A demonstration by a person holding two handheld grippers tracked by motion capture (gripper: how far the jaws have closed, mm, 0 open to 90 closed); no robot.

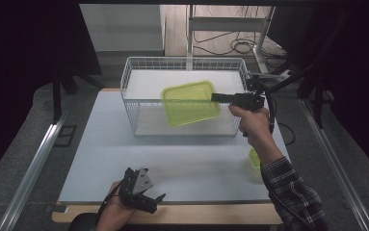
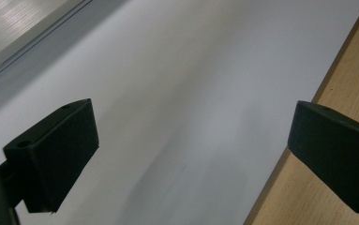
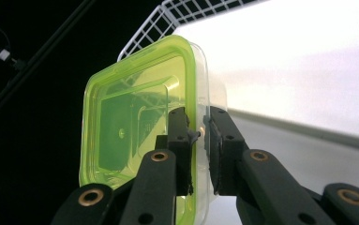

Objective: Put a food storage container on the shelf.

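On the white table (image 1: 124,159), the wire basket (image 1: 134,86) stands toward the far side. From above, the green-lidded container (image 1: 189,103) hangs over the basket, its edge clamped by the right gripper (image 1: 220,97); the right gripper view shows both pads pinching its rim. Near the front edge, the left gripper (image 1: 155,202) rests, its jaws spread wide with nothing between.

The container (image 1: 190,103), a clear, square, rounded-corner plastic box with a translucent lime-green lid fitted, is clamped at its lidded rim by the right tool (image 3: 199,133) and suspended roughly level above the white wire basket (image 1: 133,84).
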